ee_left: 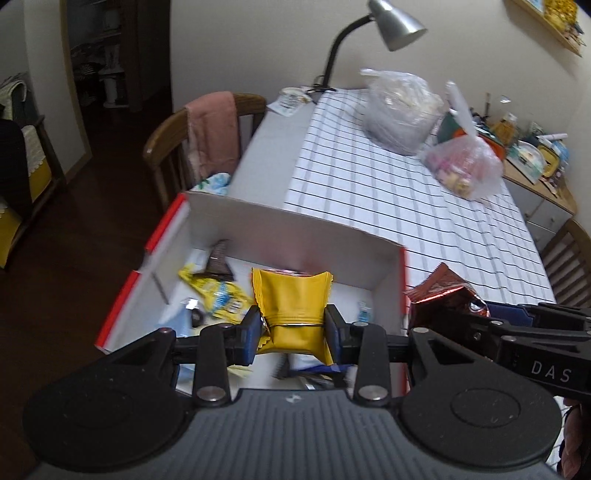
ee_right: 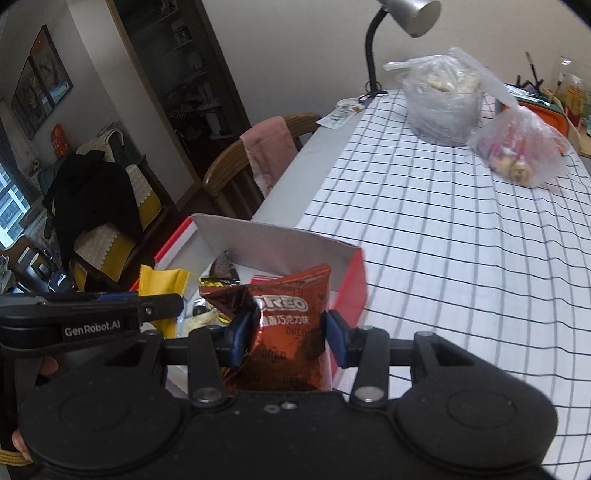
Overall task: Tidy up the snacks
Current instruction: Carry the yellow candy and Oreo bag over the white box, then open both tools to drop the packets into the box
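My left gripper [ee_left: 293, 328] is shut on a yellow snack packet [ee_left: 293, 302] and holds it over the open red-and-white box [ee_left: 295, 229]. Inside the box lie a yellow wrapper [ee_left: 218, 293] and a dark brown wrapper [ee_left: 218, 260], with other small packets. My right gripper [ee_right: 290, 334] is shut on a red-brown Oreo packet [ee_right: 291, 317], held over the box's right side [ee_right: 351, 288]. The Oreo packet also shows in the left wrist view [ee_left: 443, 295], and the yellow packet shows in the right wrist view [ee_right: 162, 284].
The box sits at the near left corner of a table with a checked cloth [ee_left: 388, 192]. Two plastic bags of food [ee_left: 402, 110] [ee_left: 465, 166] and a desk lamp [ee_left: 399, 26] stand at the far end. A wooden chair with a pink towel [ee_left: 214, 133] stands left of the table.
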`<state>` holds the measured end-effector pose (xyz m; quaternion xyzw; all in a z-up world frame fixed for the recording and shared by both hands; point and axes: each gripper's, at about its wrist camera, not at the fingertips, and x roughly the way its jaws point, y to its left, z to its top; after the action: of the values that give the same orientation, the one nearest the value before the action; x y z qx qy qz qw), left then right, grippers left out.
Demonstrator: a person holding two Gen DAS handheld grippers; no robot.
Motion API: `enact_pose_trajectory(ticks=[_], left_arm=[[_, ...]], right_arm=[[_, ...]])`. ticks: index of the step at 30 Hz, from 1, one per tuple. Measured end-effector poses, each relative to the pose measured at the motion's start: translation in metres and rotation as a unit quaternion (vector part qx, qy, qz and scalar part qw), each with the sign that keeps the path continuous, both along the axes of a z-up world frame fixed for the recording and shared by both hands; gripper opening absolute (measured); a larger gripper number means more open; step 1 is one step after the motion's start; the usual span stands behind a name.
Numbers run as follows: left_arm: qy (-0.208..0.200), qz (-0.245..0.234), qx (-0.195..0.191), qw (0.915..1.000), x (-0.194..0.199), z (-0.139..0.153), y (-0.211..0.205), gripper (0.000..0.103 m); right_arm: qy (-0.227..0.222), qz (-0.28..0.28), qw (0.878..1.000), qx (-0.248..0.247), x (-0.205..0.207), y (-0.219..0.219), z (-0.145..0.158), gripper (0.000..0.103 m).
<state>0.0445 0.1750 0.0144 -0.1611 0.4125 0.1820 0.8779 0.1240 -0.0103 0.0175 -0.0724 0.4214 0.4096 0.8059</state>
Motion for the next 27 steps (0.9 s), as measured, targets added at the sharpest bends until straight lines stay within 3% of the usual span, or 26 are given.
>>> enact_pose_trajectory(ticks=[7, 14, 27], left_arm=[[0.021, 0.012, 0.003, 0.9997, 0.003, -0.017, 0.047, 0.035], [0.062, 0.01, 0.0, 0.998, 0.019, -0.053, 0.078, 0.035], [0.105, -0.022, -0.005, 0.9942, 0.04, -0.094, 0.081, 0.035]], right_arm=[[-0.002, 0.008, 1.0, -0.023, -0.002, 0.052, -0.017, 0.043], [0.005, 0.01, 0.998, -0.066, 0.013, 0.089, -0.047, 0.043], [0.008, 0.02, 0.994, -0.109, 0.019, 0.11, -0.077, 0.043]])
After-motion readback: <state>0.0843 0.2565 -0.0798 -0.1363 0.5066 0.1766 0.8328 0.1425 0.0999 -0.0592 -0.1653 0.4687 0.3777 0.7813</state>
